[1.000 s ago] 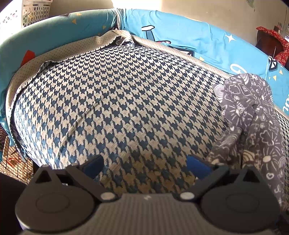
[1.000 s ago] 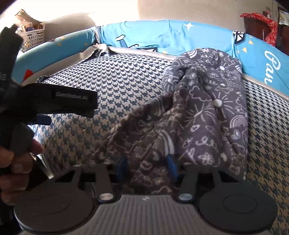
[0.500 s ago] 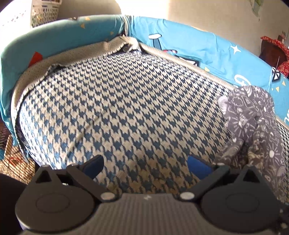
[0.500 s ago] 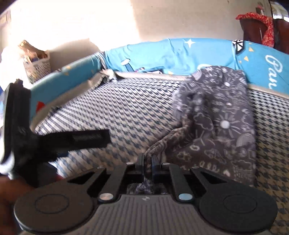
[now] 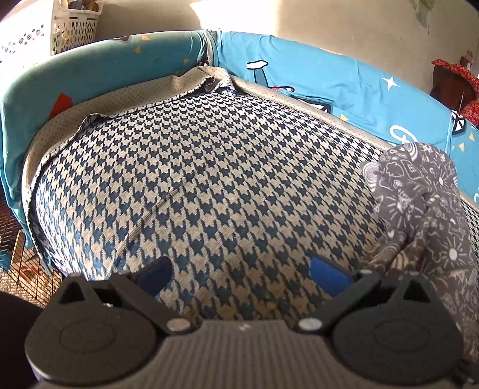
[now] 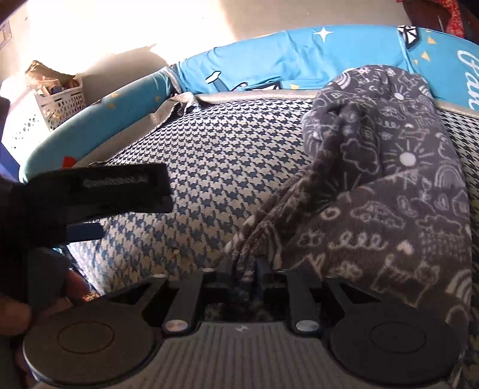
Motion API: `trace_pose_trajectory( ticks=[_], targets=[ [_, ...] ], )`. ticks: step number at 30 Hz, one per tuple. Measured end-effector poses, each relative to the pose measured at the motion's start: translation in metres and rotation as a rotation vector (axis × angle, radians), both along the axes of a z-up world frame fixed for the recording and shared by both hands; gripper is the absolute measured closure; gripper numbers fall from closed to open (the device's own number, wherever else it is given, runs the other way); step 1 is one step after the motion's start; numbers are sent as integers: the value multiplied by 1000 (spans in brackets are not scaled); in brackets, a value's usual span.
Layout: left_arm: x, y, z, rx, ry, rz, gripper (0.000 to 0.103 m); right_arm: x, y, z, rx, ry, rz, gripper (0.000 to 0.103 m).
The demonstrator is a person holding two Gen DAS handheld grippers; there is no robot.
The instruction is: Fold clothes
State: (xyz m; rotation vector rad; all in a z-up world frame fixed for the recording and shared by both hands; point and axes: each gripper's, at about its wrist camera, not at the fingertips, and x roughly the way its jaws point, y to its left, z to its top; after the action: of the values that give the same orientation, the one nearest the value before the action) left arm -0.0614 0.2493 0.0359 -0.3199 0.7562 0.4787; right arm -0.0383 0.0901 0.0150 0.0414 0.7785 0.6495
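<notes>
Fleece dominated the right side of the surface: a grey garment printed with white doodles lay bunched in a long heap that ran from the far edge toward the near edge. The surface itself was a cushion under a blue-and-cream houndstooth cover, ringed at its far and left edges by a padded blue bumper bearing stars and lettering. At the far left corner the cover's dotted beige underside was turned up against the bumper.

The right gripper sat at the near edge with a twisted strand of the garment between its jaws; those jaws were opening, and the cloth filled the narrow gap, the pads seemingly on it. The rest of the heap draped over that gripper's right side.

The left gripper hovered over bare houndstooth near the near edge, jaws spread wide with nothing between them; the garment's edge lay just beside its right finger. In the right wrist view it crossed the left foreground, a hand gripping its handle.

Beyond the bumper a white perforated basket stood against the sunlit wall, and red cloth draped dark furniture at the far right.
</notes>
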Motion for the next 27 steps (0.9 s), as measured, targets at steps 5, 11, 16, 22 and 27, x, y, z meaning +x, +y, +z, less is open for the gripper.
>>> trace_pose_trajectory(
  ticks=[5,11,16,22,27],
  targets=[
    [-1,2,0,-7,-6,11,0,-8,-1,23,6,-42,18,74],
    [-1,0,0,-5,1,-4,0,6,-11,38,-10,-108,-49,74],
    [1,-1,-2,-6,17,-16,0,34,-19,36,-42,-117,-134,70],
    [3,-4,-5,-2,40,-39,0,69,-21,24,-51,-72,-178,70],
    [4,-6,-8,-3,48,-64,0,84,-11,16,-36,-40,-137,90]
  ],
)
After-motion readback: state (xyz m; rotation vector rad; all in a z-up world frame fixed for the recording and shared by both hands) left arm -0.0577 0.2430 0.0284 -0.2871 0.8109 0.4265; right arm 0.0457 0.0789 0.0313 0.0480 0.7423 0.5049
